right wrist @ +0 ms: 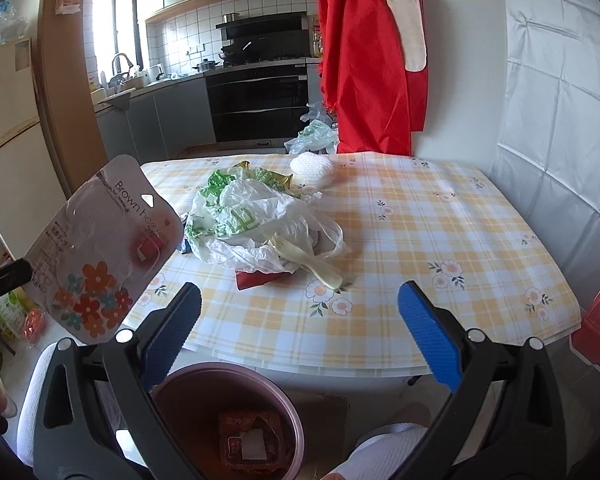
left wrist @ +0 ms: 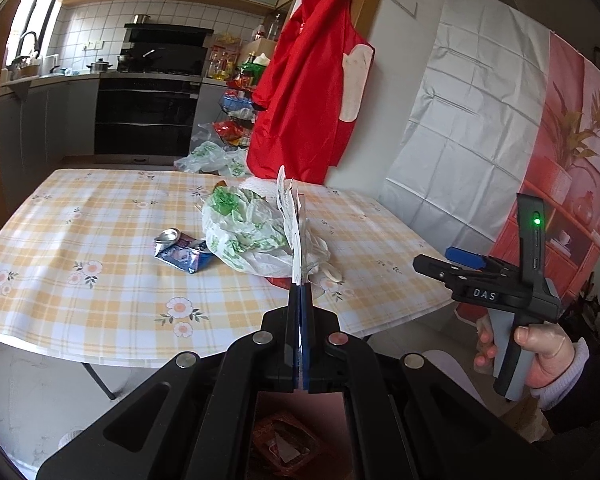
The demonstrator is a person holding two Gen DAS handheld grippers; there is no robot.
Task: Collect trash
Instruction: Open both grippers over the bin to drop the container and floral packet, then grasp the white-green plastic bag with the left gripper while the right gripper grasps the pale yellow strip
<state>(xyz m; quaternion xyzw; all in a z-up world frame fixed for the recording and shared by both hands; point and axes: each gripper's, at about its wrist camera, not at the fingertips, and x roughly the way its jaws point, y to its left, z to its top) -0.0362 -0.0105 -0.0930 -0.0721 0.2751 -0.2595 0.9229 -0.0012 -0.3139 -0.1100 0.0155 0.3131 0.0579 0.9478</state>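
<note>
My left gripper (left wrist: pixel 300 286) is shut on a clear blister card (left wrist: pixel 294 220), edge-on in its own view. The right wrist view shows the card's flowered face (right wrist: pixel 100 248) held up at the left, off the table's near edge. My right gripper (right wrist: pixel 300 320) stands open with nothing between its blue pads (right wrist: pixel 172 332), above a round pinkish bin (right wrist: pixel 188 378) that holds a red wrapper (right wrist: pixel 252 440). On the checked table (right wrist: pixel 440 240) lie a green-printed plastic bag (right wrist: pixel 252 220), a pale plastic spoon (right wrist: pixel 320 268), a red wrapper (right wrist: pixel 260 278), a white foam net (right wrist: pixel 312 170) and a crushed can (left wrist: pixel 172 238).
A red apron (right wrist: pixel 372 60) hangs on the wall corner behind the table. Another plastic bag (left wrist: pixel 212 158) lies on the floor beyond the table's far edge. A fridge (right wrist: pixel 8 140) stands at the left, and kitchen counters with an oven (left wrist: pixel 144 116) are at the back.
</note>
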